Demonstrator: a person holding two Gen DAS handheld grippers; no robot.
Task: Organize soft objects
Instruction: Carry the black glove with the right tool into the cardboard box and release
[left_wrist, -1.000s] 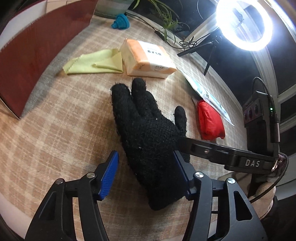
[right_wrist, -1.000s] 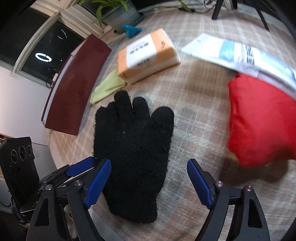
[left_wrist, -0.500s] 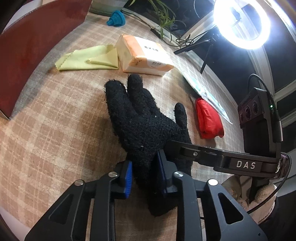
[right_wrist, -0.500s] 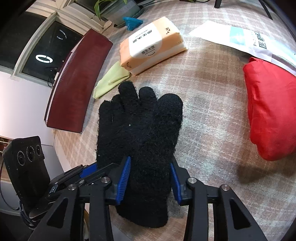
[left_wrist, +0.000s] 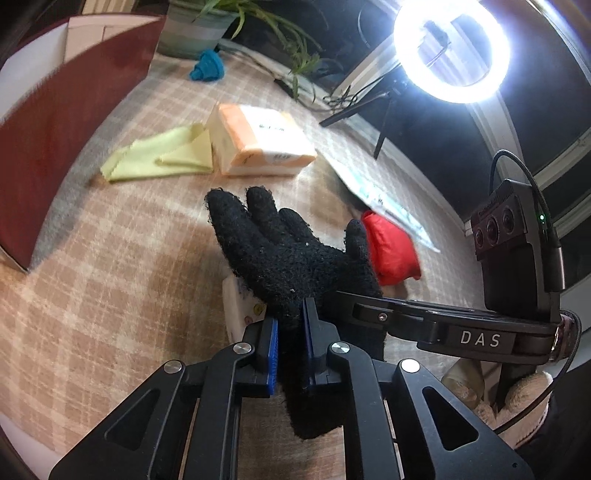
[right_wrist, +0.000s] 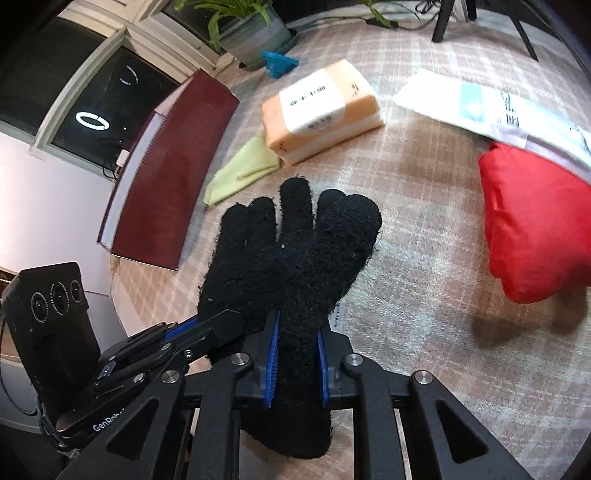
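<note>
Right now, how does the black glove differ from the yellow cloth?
The black glove is thick and fuzzy; the yellow cloth is thin and smooth. The glove is pinched near its cuff by both the left hand-held gripper and the right hand-held gripper; the cloth lies folded on the table, untouched, beside the orange pack. Both are soft fabric.

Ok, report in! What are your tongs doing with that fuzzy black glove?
Left tongs, right tongs: both just closed, pinching the black glove near its cuff. Glove fingers point toward the tissue pack. Nothing blocking.

one black glove (right_wrist: 291, 254), one yellow cloth (left_wrist: 162, 157), one tissue pack (left_wrist: 258, 140), one red pouch (right_wrist: 535, 225), two hand-held grippers
</note>
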